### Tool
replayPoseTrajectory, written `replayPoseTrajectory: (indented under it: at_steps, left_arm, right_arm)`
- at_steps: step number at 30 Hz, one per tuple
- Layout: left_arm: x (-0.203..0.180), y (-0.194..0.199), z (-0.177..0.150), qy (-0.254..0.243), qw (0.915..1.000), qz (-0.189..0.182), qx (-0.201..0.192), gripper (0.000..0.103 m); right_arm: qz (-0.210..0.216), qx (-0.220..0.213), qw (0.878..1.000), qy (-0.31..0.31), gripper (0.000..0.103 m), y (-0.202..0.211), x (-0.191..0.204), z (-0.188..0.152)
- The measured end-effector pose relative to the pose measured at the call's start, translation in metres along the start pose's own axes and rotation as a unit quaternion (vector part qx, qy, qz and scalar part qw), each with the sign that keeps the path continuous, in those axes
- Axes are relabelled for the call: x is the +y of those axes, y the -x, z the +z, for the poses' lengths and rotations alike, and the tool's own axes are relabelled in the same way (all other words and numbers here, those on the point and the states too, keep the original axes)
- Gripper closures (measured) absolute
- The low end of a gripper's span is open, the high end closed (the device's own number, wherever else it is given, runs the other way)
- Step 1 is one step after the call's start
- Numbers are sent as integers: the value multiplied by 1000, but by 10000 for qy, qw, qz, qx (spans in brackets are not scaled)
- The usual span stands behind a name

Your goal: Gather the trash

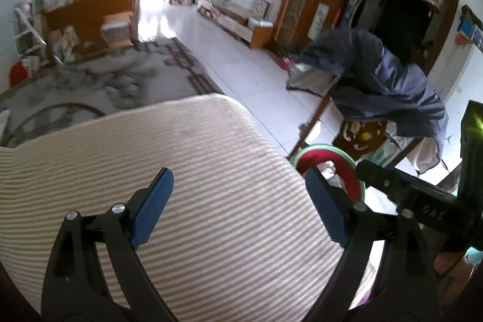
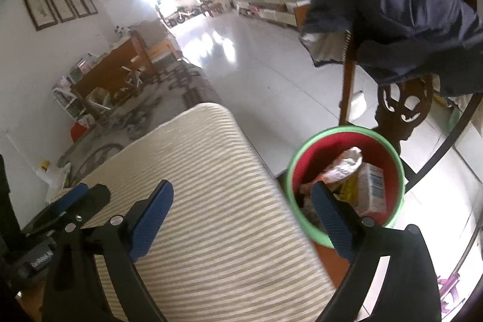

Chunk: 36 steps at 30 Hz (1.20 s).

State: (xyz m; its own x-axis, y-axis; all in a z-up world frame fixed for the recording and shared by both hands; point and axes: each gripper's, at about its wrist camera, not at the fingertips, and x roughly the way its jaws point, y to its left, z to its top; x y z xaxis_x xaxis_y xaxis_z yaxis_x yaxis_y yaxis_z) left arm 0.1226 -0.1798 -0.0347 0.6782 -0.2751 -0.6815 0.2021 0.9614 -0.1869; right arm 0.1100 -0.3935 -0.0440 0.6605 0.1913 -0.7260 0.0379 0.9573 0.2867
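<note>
A red bin with a green rim (image 2: 347, 132) stands on the floor to the right of a striped cushion (image 2: 196, 186). Inside it lie a crumpled wrapper (image 2: 344, 163) and a small white carton (image 2: 372, 189). My right gripper (image 2: 241, 192) hangs open above the cushion's edge and the bin, nothing between its blue pads. In the left wrist view the bin (image 1: 347, 168) shows partly behind the right finger. My left gripper (image 1: 238, 180) is open over the striped cushion (image 1: 181, 156), empty. The other gripper's black body (image 1: 422, 195) reaches in from the right.
A wooden chair draped with a dark blue jacket (image 2: 407, 29) stands right behind the bin. White tiled floor (image 2: 256, 74) runs toward a bright doorway. A patterned rug (image 1: 105, 80) and a wooden table (image 1: 90, 17) lie to the left.
</note>
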Motion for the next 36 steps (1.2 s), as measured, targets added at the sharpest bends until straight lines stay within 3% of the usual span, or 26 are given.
replayPoseTrajectory:
  at_steps: [6, 15, 23, 30, 36]
  left_arm:
    - [43, 56, -5, 65, 9987, 118, -492, 11]
    - [72, 120, -12, 37, 9907, 439, -1291, 6]
    - [87, 150, -16, 52, 9813, 843, -1731, 6]
    - [91, 160, -21, 52, 9716, 1232, -2019, 5]
    - [91, 156, -22, 77, 9749, 1316, -1793, 5]
  right_arm:
    - [-246, -781, 9954, 494, 7, 23, 62, -21]
    - [-406, -1972, 9738, 1061, 7, 56, 118, -56]
    - [60, -1853, 9817, 433, 7, 57, 116, -55]
    - [148, -1759, 9827, 569, 7, 58, 130, -63]
    - [140, -1704, 9828, 699, 7, 58, 134, -69]
